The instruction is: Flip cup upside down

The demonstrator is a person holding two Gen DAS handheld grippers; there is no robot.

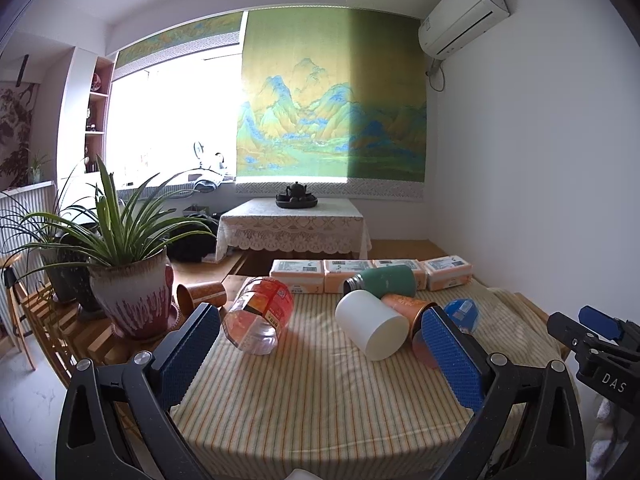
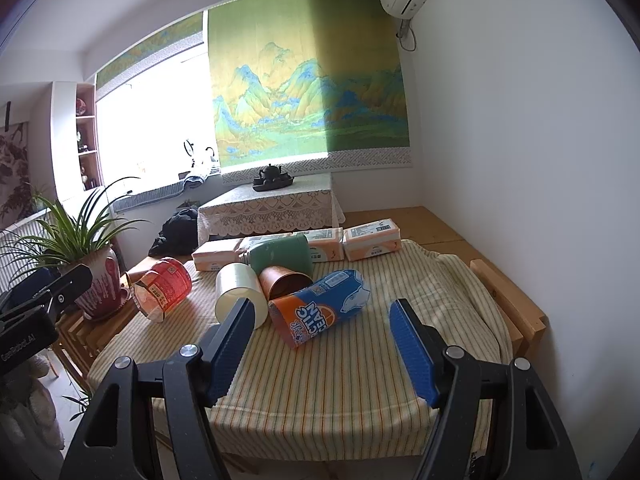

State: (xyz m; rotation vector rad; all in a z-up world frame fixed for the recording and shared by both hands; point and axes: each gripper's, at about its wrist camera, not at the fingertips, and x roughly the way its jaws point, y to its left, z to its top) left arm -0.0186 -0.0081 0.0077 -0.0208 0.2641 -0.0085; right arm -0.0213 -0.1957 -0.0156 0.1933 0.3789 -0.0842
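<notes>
Several cups lie on their sides on the striped cloth (image 1: 312, 392). A white cup (image 1: 372, 330) lies mid-table, also in the right wrist view (image 2: 240, 294). Beside it lie an orange-brown cup (image 1: 408, 308) (image 2: 284, 280), a green cup (image 1: 380, 282) (image 2: 280, 258) and a blue-orange printed cup (image 2: 320, 306), partly seen in the left wrist view (image 1: 462, 314). My left gripper (image 1: 324, 328) is open and empty, short of the white cup. My right gripper (image 2: 322, 312) is open and empty, its fingers either side of the printed cup and short of it.
A clear bottle with a red label (image 1: 258, 320) (image 2: 164, 290) lies at the left. Tissue packs (image 1: 368, 274) (image 2: 372, 242) line the far edge. A potted plant (image 1: 132, 292) and a small orange cup (image 1: 202, 298) sit left of the table. A wall stands right.
</notes>
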